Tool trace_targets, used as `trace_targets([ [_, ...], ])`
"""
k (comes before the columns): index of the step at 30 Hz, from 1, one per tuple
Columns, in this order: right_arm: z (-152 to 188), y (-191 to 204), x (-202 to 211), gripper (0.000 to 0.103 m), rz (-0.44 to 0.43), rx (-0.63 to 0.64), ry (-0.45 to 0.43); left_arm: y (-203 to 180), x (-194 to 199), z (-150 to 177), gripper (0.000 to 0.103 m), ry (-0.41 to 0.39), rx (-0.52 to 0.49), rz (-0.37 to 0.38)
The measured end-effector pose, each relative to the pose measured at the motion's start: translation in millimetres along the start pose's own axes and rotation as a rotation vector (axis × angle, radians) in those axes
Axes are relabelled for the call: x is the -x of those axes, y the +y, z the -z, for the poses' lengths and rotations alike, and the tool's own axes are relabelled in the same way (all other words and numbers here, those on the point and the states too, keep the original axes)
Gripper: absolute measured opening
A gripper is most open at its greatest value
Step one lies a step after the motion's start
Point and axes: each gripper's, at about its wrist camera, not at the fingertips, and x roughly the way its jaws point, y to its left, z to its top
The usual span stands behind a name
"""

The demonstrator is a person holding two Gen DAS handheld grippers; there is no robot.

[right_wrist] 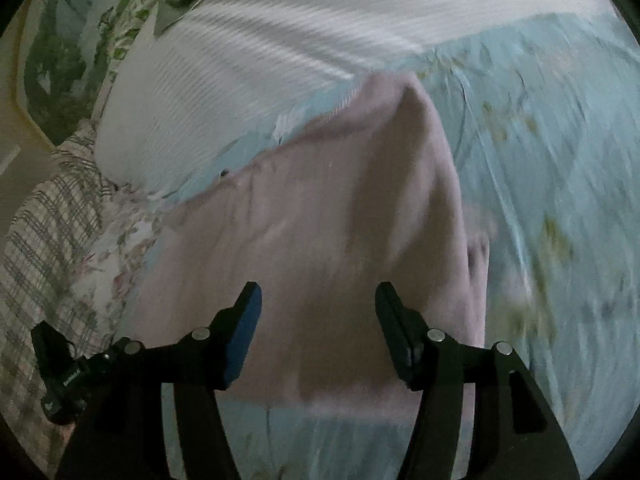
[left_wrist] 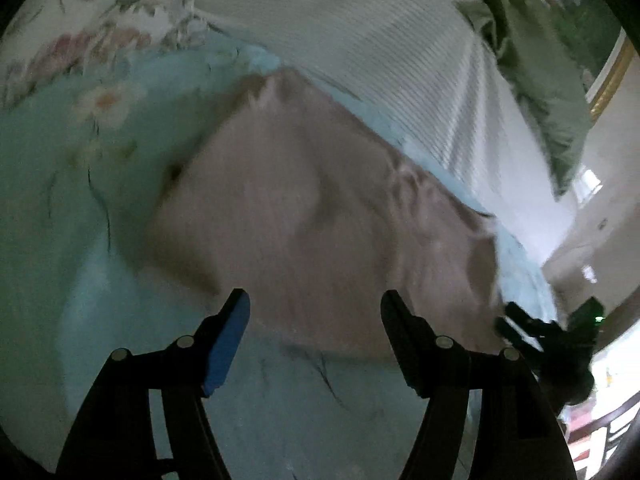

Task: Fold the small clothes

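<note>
Pink garment lying partly folded on blue floral bedspread, white striped pillow just beyond it, left gripper fingers apart above its near edge, right gripper fingers apart, holding nothing

Pale pink garment flat on bedspread

Counted: one pink garment on one light-blue floral sheet; one white ribbed blanket at 12 o'clock; two grippers, left gripper, right gripper.
</note>
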Motion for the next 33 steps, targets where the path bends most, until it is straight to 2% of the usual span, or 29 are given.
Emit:
trace_targets([
  [5,18,-5,9,0.061,0.001,-0.024,0.026,9,-3,27,0.071,0.060,0.052,0.025],
  [11,25,-2,22,0.065,-0.005,-0.028,0.022,20,-15,31,0.072,0.074,0.134,0.035],
  [16,30,-1,21,0.066,-0.014,-0.032,0.036,37,-27,14,0.072,0.032,0.199,0.020],
  [23,23,3,13,0.066,-0.029,-0.024,0.058,67,-46,-32,0.071,-0.066,0.311,-0.028],
  [25,16,4,10,0.066,-0.037,-0.020,0.064,68,-52,-40,0.064,-0.079,0.303,-0.058],
  [26,14,4,9,0.066,-0.038,-0.016,0.064,65,-54,-44,0.054,-0.084,0.286,-0.079],
  [27,10,4,8,0.066,-0.039,-0.013,0.064,62,-56,-48,0.038,-0.087,0.261,-0.087],
  [28,4,4,7,0.066,-0.041,-0.009,0.063,58,-58,-51,0.030,-0.084,0.241,-0.076],
  [29,1,3,6,0.066,-0.042,-0.007,0.064,55,-58,-53,0.015,-0.083,0.231,-0.061],
  [31,-9,2,3,0.066,-0.042,0.002,0.068,40,-51,-56,0.010,-0.111,0.193,-0.062],
  [33,-21,1,0,0.066,-0.048,0.013,0.074,19,-42,-58,0.006,-0.138,0.141,-0.030],
])
